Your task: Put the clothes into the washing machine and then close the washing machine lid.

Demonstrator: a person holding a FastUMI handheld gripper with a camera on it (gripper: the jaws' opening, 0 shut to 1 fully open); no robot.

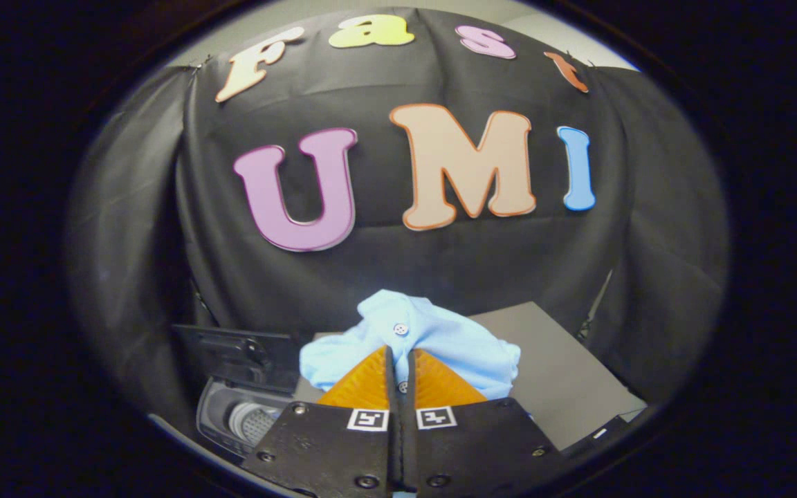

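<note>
My tool (399, 370) is pinched down on the light blue shirt (433, 339), fingers nearly together with a fold of cloth and its button placket caught between them, so both sides are pressing on fabric. The shirt is bunched up just ahead of the fingertips (360, 384) and appears lifted off the desk (564, 373), hanging from the grip, though I can't see its underside. My read on handling: light, soft, limp, no stiffness at all; it will sag and swing, and loose parts could snag on the machine's rim. Buttons are the only hard bits, and a pinch on the doubled placket looks more secure than on single-layer cloth, which could slide out. The grip looks fine as is, so I wouldn't re-grab. The washing machine (243, 415) sits below and off to one side of the fingers, with its lid (239, 353) standing open and the perforated drum (253, 423) visible inside. So clothes aren't in yet; next step is probably to carry over the opening and drop from directly above. The desk is flat, grey and matte, bare beyond the shirt. Behind is the booth's black cloth wall (129, 228), draped and wrinkled, under dim, even light.
</note>
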